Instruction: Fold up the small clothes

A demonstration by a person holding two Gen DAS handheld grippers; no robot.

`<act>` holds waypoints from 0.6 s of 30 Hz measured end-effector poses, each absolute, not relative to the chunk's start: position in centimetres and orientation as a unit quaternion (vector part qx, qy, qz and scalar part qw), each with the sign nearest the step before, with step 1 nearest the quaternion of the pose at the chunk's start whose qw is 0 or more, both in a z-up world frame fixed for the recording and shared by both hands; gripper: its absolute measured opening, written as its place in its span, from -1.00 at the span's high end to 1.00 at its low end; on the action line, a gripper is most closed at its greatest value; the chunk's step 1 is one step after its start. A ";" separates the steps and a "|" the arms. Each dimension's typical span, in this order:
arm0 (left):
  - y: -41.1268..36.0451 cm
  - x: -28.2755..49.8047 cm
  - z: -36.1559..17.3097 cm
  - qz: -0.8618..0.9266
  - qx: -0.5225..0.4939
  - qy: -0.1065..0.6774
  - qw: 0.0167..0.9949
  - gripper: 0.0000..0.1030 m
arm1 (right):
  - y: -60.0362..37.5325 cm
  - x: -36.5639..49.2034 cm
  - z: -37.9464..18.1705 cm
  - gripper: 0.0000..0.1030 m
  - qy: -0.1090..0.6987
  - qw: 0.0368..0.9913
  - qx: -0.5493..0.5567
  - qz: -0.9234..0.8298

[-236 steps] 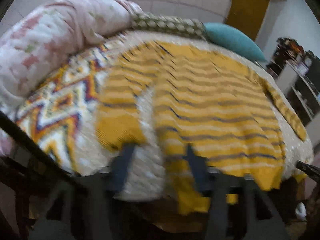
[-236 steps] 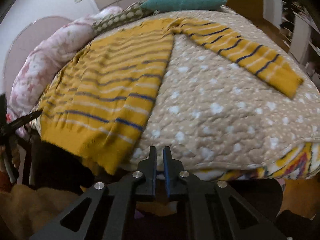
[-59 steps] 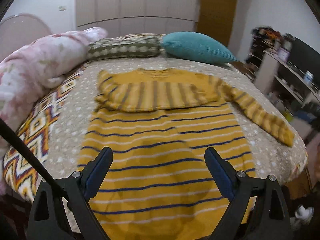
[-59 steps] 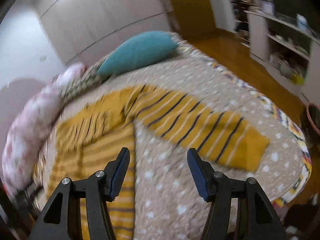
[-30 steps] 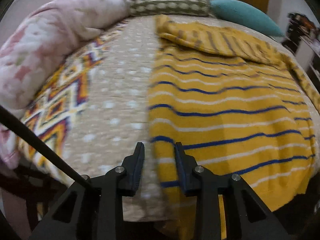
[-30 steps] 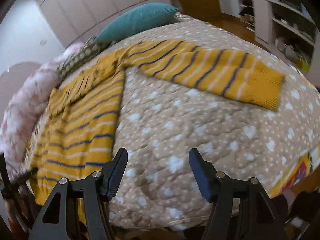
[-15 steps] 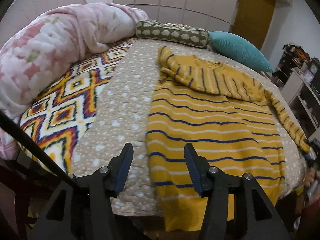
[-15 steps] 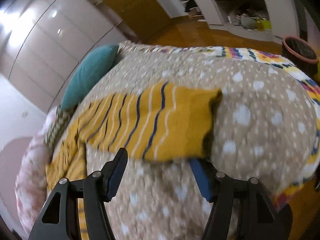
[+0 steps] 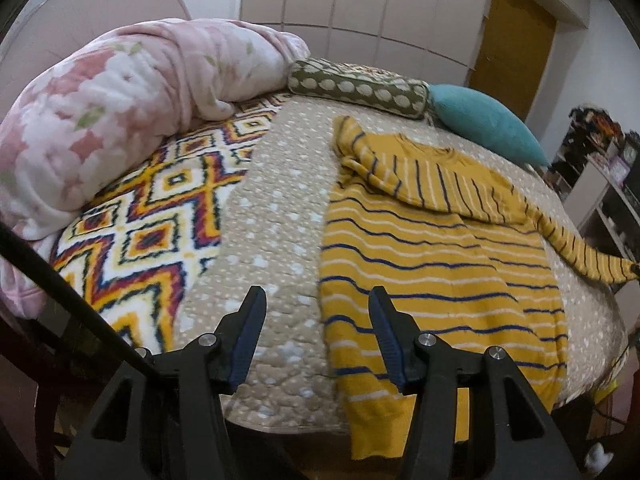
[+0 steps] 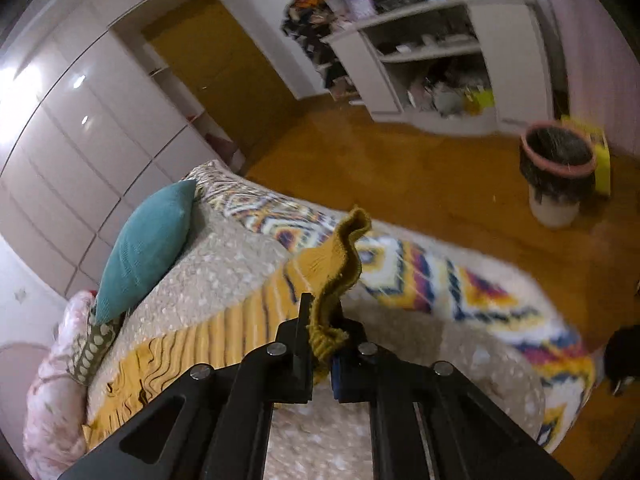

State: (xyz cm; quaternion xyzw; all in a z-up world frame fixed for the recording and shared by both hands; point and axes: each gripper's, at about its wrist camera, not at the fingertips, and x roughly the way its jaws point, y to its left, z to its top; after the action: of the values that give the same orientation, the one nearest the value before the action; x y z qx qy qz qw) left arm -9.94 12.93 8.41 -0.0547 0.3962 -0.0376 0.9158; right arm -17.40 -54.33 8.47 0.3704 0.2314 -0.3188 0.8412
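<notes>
A mustard-yellow striped sweater (image 9: 440, 264) lies spread on a bed (image 9: 272, 216) covered by a beige dotted quilt, its body flat and its hem hanging a little over the near edge; one sleeve (image 9: 404, 176) is already folded across the chest, while the other sleeve (image 9: 580, 256) trails out toward the far right edge of the bed; the step in hand appears to be folding that second sleeve inward. The right gripper (image 10: 320, 332) has just clenched its fingers (image 10: 304, 320) on the ribbed cuff (image 10: 340, 264) of this sleeve, and the cuff stands up crumpled between them, lifted off the quilt; the view here is blurred, so how much cloth is caught is hard to say. The left gripper (image 9: 316, 320) hovers above the near edge of the bed with its fingers (image 9: 250, 332) released and half spread, holding nothing; the left side of the sweater's body lies just beyond and to the right of it. The next move likely calls for carrying the cuff across the body of the sweater and laying the sleeve flat over the chest, keeping the grip firm so the knit does not slip out, while the left gripper could steady the body or wait for the hem fold. A teal pillow (image 9: 484, 128), a dotted bolster (image 9: 356, 88) and a pink floral blanket (image 9: 104, 120) sit at the head of the bed; a bin (image 10: 556, 176) stands on the wooden floor near white shelves (image 10: 436, 60). No brand, label or readable writing can be made out on the sweater, the grippers or the room's things.
</notes>
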 end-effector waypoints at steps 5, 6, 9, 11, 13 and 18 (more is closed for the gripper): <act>14.7 -10.5 8.9 -0.034 -0.071 0.386 0.919 -0.09 | -48.2 -12.0 13.2 0.86 0.251 0.888 0.297 -0.247; 14.9 -10.6 8.9 -0.034 -0.071 0.383 0.920 -0.14 | -45.7 -9.7 14.1 0.86 0.259 0.899 0.279 -0.217; 15.3 -11.3 9.0 -0.033 -0.064 0.373 0.925 -0.18 | -38.1 -3.9 15.4 0.86 0.281 0.920 0.230 -0.144; 15.4 -11.6 8.9 -0.034 -0.060 0.369 0.927 -0.19 | -32.9 -0.2 15.8 0.86 0.299 0.928 0.203 -0.095; 15.8 -11.9 8.7 -0.038 -0.057 0.363 0.929 -0.24 | -27.7 3.0 15.1 0.86 0.317 0.930 0.181 -0.045; 17.5 -11.9 7.6 -0.037 -0.067 0.361 0.929 -0.29 | -14.6 11.0 10.8 0.86 0.382 0.918 0.102 0.038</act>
State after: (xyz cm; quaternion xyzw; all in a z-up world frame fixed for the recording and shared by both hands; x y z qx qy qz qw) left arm -11.92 17.45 7.61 -0.0667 0.3611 -0.0374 0.9294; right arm 10.97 -14.63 10.77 0.1023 0.3820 0.0381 0.9177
